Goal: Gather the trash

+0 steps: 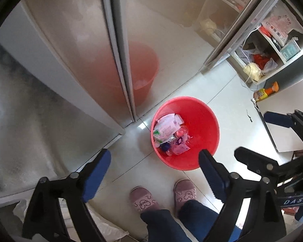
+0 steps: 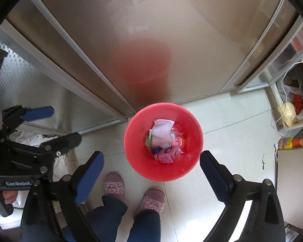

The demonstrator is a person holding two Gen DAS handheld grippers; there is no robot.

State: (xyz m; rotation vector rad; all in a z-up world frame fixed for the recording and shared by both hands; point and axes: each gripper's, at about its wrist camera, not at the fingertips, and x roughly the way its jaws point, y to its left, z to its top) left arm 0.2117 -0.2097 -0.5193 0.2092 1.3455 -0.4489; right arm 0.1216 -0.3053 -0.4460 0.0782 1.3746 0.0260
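Nearest the cameras, both tools point steeply down at the floor with nothing between their blue pads. The left tool [image 1: 154, 171] stands spread wide above the person's purple slippers [image 1: 143, 200]; the right tool [image 2: 151, 173] is likewise spread, its pads flanking the near rim of the red plastic bin [image 2: 194, 121]. The bin sits on the pale tiled floor [image 2: 228, 121] just ahead of the slippers. In its bottom lie crumpled wrappers and packets [image 2: 163, 141], pink, white and clear. Behind it stand brushed-metal cabinet doors [image 2: 143, 40], which reflect the bin. Far right, an orange-capped bottle [image 2: 291, 142] lies below a cluttered shelf [image 1: 280, 54].
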